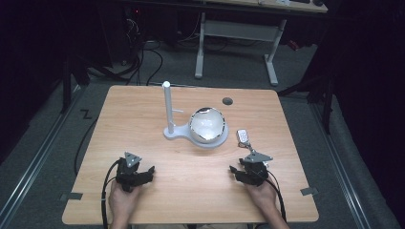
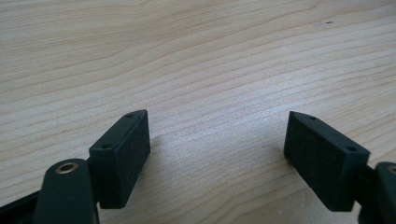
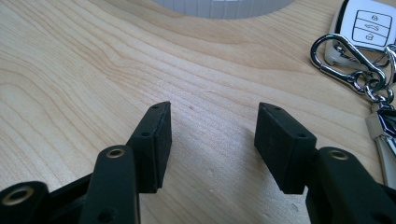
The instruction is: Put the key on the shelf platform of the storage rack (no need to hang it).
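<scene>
Both grippers sit nearest me at the table's (image 1: 143,102) near edge: my left gripper (image 1: 143,174) has its jaws spread wide over bare wood, nothing between them, and my right gripper (image 1: 240,172) likewise stands spread and empty. From the right gripper view, the car key fob (image 3: 366,25) lies ahead and to the right, just beside the white stand's base (image 3: 224,7); I read three button icons on the fob, two padlocks and a car outline, but no lettering or brand. A silver carabiner clip (image 3: 343,63) links the fob to further keys at that view's right edge. In the high view the fob (image 1: 243,137) rests just right of the shiny bowl (image 1: 207,125), which sits on the stand beside its upright post (image 1: 167,107). Open wood lies between the grippers and left of the stand; the round grommet hole (image 1: 227,101) sits near the far edge
</scene>
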Tool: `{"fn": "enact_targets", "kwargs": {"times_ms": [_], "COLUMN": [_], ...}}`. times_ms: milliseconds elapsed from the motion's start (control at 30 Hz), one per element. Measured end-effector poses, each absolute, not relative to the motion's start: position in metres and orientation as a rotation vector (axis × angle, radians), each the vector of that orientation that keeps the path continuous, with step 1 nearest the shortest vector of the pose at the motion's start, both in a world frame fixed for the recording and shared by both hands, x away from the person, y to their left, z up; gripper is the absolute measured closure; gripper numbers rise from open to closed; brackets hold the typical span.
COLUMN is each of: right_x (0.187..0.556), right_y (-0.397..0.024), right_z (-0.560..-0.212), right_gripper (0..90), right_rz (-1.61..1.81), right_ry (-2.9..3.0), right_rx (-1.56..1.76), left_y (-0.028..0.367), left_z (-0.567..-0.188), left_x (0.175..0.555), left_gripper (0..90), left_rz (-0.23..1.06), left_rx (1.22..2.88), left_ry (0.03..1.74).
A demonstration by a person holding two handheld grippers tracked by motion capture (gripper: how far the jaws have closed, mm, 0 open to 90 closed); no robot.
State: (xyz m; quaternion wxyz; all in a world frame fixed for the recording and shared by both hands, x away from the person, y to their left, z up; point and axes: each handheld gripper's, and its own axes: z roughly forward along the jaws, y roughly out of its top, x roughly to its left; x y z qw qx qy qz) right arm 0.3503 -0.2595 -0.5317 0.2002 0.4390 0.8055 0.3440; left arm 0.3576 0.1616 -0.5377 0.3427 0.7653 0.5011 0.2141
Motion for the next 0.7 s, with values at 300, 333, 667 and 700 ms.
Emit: {"fn": "enact_targets", "kwargs": {"times_ms": [300, 333, 667, 700], "right_x": [0.3503, 0.3503, 0.3520, 0.3520], "right_y": [-0.2595, -0.2595, -0.2626, -0.2631], "right_z": [-0.5317, -0.5317, -0.5317, -0.5315], "right_gripper": [45.9, 46.0, 45.9, 46.0], "right_rz": [0.963, 0.963, 0.995, 0.998], "right_ry": [2.253, 2.253, 2.255, 2.256], "right_rx": [1.229, 1.228, 1.244, 1.250], "left_y": [0.1615, 0.1615, 0.1615, 0.1615], "left_z": [-0.5377, -0.5377, -0.5377, -0.5377], "left_x": [0.3576, 0.3576, 0.3577, 0.3577], "left_gripper": [22.9, 22.9, 22.8, 22.8], "left_rz": [0.556, 0.556, 0.557, 0.557], "left_rx": [1.989, 1.989, 1.989, 1.989], "left_ry": [1.303, 1.303, 1.303, 1.303]}}
